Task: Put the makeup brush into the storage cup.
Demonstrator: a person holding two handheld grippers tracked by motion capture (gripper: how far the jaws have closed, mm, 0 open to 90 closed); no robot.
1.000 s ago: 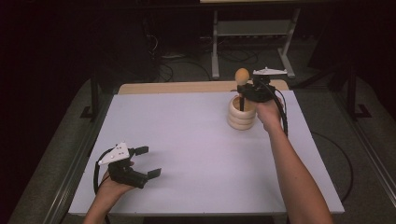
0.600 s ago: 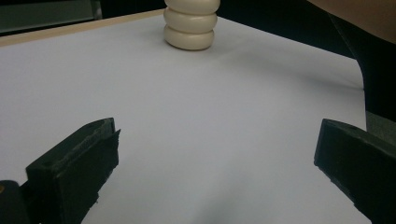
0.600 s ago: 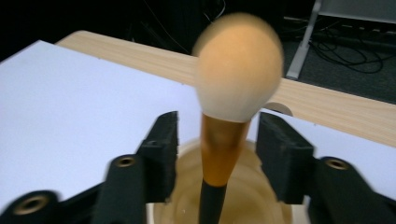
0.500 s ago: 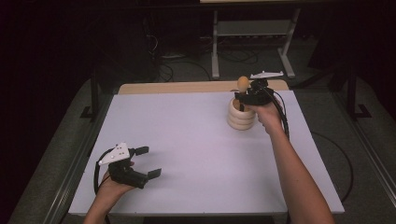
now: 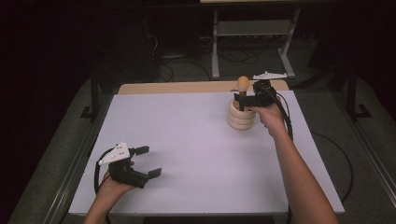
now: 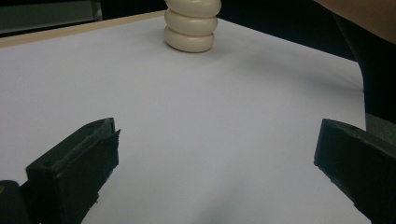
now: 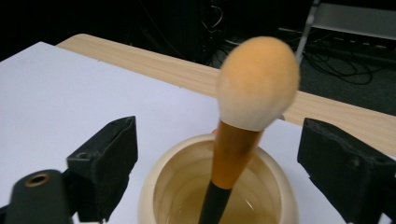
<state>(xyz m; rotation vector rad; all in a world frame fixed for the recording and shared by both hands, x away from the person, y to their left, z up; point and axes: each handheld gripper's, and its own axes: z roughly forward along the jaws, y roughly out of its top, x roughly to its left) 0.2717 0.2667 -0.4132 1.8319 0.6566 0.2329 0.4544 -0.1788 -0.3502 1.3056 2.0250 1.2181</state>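
A makeup brush (image 5: 242, 84) with a pale orange head (image 7: 258, 84) and an orange-and-black handle stands head-up in a cream ribbed cup (image 5: 241, 117) at the table's far right. My right gripper (image 5: 241, 101) sits at the cup's top. Its jaws have just been opening and now stand open on either side of the brush handle without touching it (image 7: 217, 140). My left gripper (image 5: 149, 161) rests open near the front left with nothing between its fingers (image 6: 217, 140). The cup (image 6: 191, 28) is far ahead of it.
A white sheet (image 5: 187, 130) covers the table, with a strip of bare wood (image 5: 187, 87) along the far edge. Beyond the table lie a dark floor, cables and a metal stand (image 5: 252, 28). The person's right forearm (image 5: 299, 177) crosses the table's right side.
The right gripper's jaws have spread apart from the brush handle. The brush has sunk a little lower into the cup. The left gripper has stayed where it was.
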